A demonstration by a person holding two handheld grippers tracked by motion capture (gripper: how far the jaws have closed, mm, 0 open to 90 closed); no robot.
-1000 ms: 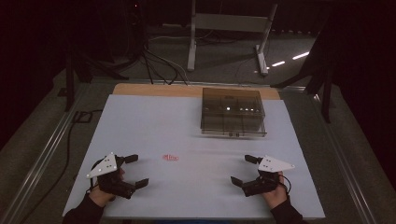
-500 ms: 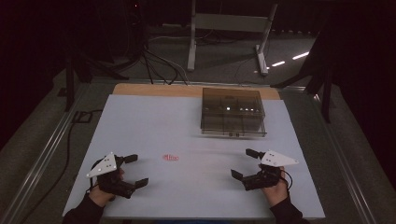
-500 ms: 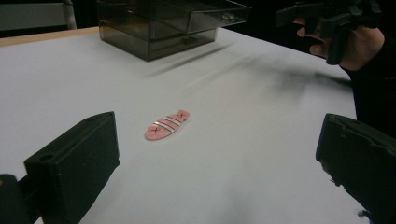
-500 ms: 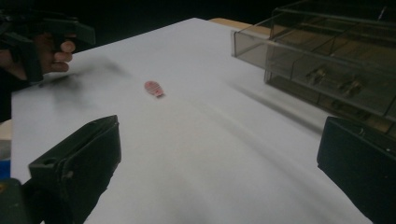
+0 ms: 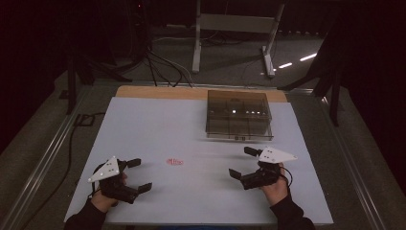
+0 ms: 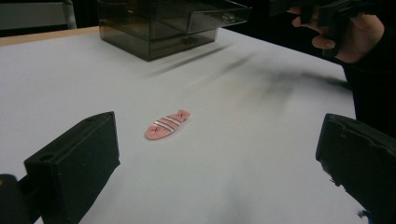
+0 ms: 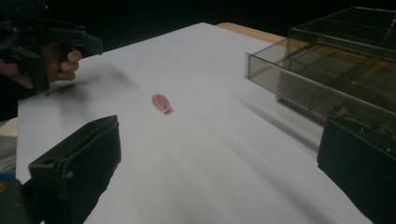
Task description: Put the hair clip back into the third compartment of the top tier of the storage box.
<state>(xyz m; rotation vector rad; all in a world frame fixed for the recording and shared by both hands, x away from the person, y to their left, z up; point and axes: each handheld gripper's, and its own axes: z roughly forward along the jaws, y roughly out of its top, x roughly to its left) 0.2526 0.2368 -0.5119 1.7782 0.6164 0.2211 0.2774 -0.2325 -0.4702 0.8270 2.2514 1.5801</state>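
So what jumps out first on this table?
A small pink striped slipper-shaped piece lies alone on the white tabletop, between the open left tongs and open right tongs. Farther back stands a smoky transparent plastic drawer box.

clip [image 5: 174,162] between tongs, box [image 5: 238,114] behind

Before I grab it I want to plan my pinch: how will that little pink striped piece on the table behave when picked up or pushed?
The pink striped piece lies flat and thin on the white table, so it would probably slide rather than roll. It looks small and likely light. Its low profile may make it slip from the jaws.
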